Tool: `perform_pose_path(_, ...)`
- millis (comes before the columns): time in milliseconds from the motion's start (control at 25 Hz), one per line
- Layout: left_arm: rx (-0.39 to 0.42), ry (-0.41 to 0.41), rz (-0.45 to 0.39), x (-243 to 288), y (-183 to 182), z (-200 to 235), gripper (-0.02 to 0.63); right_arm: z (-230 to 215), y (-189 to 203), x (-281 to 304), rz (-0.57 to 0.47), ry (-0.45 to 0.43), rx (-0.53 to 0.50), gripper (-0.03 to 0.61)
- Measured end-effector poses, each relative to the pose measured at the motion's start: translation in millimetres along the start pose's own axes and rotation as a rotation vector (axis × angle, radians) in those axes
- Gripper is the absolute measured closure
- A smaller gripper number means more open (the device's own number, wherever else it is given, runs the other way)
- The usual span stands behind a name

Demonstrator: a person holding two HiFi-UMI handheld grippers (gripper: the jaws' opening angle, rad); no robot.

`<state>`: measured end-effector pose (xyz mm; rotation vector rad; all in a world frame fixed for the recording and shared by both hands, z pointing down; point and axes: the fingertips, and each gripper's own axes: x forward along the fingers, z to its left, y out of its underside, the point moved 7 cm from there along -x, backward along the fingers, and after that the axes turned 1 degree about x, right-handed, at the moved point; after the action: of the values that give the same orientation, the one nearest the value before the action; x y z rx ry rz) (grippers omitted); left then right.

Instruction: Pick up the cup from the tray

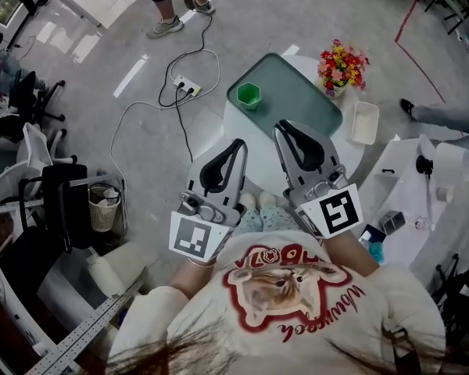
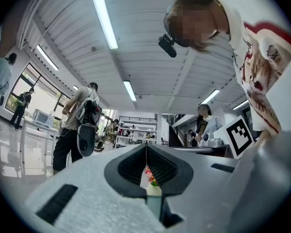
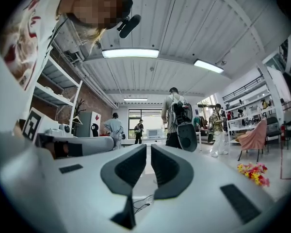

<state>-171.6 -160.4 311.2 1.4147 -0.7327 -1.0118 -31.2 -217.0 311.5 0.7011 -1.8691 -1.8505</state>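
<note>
Look for the green cup [image 1: 248, 94] on the far left part of the green tray [image 1: 313, 92], standing up with its mouth to the top. Nothing else on the tray. Find the tray on the round white table [image 1: 256, 153], with flowers [image 1: 341, 66] at the far right and a small white dish [image 1: 365, 122] near the tray's right side.

See the left gripper [image 1: 238, 145] and the right gripper [image 1: 284, 127] side by side over the near part of the table, both squeezed closed and holding nothing. Well short of the cup for now.

To do this step well, pick one gripper, maybe the left, more in line with the cup. Open its jaws wide before getting close. Come in from the near side, one jaw on each side of the cup. Go slow, so as not to knock it over. Squeeze softly. Then lift straight up. Keep the other gripper back, away from the flowers.
</note>
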Motion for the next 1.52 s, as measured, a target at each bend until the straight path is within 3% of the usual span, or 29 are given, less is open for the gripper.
perform_pose_path(520,-0.084,-0.036,0.114,6.2,61.8,11.6,0.599,-32.0,81.8,31.6,0.092,-0.048,0.007,0.531)
perform_pose_path(720,-0.108,-0.014,0.136,5.1,76.0,0.6,0.599,-40.8,120.7,39.1,0.177,-0.062,0.036,0.432)
perform_pose_path(1000,-0.14,-0.027,0.154,-0.3,94.4,2.9,0.598,-52.1,154.9,54.1,0.234,-0.077,0.03,0.404)
perform_pose_path(1200,-0.156,-0.026,0.15,1.0,102.8,2.0,0.598,-59.6,185.7,74.2,0.312,-0.108,0.045,0.345)
perform_pose_path(1520,-0.102,0.001,0.202,-9.1,118.1,-10.3,0.598,-64.6,226.7,109.1,0.474,-0.168,0.039,0.297)
